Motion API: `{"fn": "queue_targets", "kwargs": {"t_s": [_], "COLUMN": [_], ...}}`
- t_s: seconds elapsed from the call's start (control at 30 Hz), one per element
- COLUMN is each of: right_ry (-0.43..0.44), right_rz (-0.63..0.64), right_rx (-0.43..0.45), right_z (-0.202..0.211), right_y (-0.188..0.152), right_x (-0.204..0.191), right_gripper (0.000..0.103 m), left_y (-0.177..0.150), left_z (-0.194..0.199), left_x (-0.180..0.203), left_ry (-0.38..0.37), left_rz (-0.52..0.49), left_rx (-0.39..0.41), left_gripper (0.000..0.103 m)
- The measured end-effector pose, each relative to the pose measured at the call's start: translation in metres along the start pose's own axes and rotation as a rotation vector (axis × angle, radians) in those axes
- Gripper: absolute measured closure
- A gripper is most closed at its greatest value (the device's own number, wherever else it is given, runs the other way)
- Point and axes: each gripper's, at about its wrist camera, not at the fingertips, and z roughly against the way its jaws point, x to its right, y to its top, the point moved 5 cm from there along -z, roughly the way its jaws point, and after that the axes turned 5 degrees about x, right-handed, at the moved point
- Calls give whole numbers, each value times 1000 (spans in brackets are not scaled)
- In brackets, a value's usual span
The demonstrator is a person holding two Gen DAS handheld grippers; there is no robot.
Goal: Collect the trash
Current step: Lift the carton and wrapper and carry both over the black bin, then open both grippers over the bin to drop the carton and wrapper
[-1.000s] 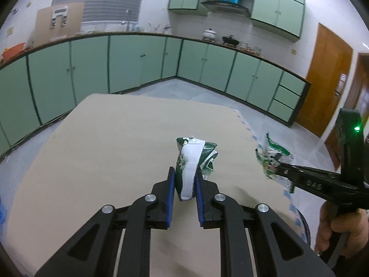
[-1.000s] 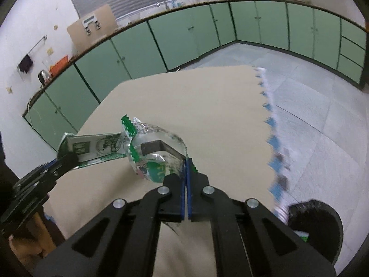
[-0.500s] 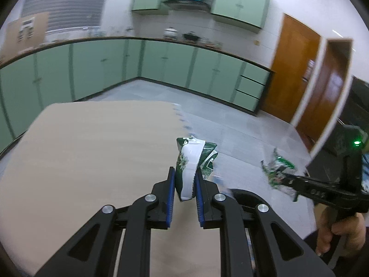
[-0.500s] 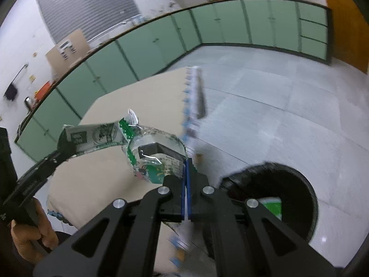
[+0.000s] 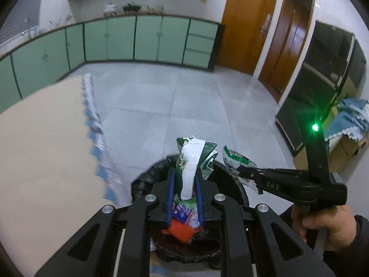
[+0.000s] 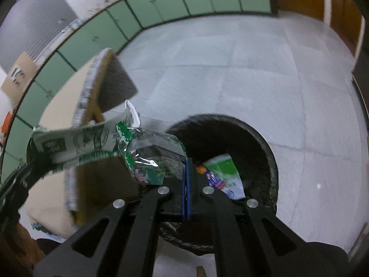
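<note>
In the left wrist view, the left gripper [image 5: 185, 182] pinches a green-white carton [image 5: 191, 159] at centre, jaws narrow, above the black bin [image 5: 147, 180] (ready for dropping, I judge).

In the right wrist view, the right gripper [image 6: 186, 177] is closed on a crumpled wrapper [image 6: 154, 159], left of the bin [image 6: 265, 147].

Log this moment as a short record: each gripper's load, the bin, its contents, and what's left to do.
left gripper: shut on green-and-white carton
right gripper: shut on clear green wrapper
bin: black, lined, on the floor, under both grippers
bin contents: green-and-white packet, orange item
remaining: release both pieces, neither dropped yet
</note>
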Motion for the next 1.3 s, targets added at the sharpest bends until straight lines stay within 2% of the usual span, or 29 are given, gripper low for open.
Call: {"fn": "queue_targets", "kwargs": {"t_s": [0.1, 0.13, 0.17, 0.2, 0.27, 0.3, 0.43, 0.53, 0.6, 0.7, 0.8, 1.0, 1.07, 1.3], "right_ry": [-17, -24, -29, -37, -50, -40, -31, -26, -27, -40, -50, -57, -58, -49], "right_rz": [-25, -38, -47, -52, -61, -72, -99, -108, -118, -111, -86, -22, 16, 127], "right_rx": [-45, -70, -81, -83, -78, -78, -76, -66, -62, -56, -50, 2, 34, 170], "right_z": [-15, -21, -24, -26, -25, -25, -24, -22, -22, -22, -21, 9, 26, 96], "right_y": [-11, -15, -17, -17, -18, -17, -15, -14, -12, -11, -11, -17, -19, -19], "right_x": [16, 21, 24, 26, 29, 31, 38, 39, 42, 43, 38, 14, 2, -49], "right_gripper": [96, 93, 80, 61, 51, 51, 51, 50, 50, 47, 47, 38, 34, 19], "left_y": [-12, -17, -18, -21, -26, -26, -28, -27, -27, -30, -29, -16, -10, -4], "left_z": [-25, -39, -46, -56, -69, -71, -84, -89, -86, -80, -70, -28, -5, 71], "left_x": [5, 8, 11, 13, 17, 19, 23, 25, 23, 16, 10, -3, -8, -32], "left_ry": [2, -5, -6, -6, -9, -6, 0, 5, 10, 30, 43, 81, 103, 167], "left_rz": [-9, -15, -13, -18, -37, -42, -52, -56, -53, -51, -37, -9, -9, 52], "left_rx": [-59, -104, -120, -142, -172, -175, -200, -204, -205, -197, -185, -108, -63, 49], "left_gripper": [87, 86, 86, 86, 84, 83, 70, 69, 67, 55, 54, 42, 36, 26]}}
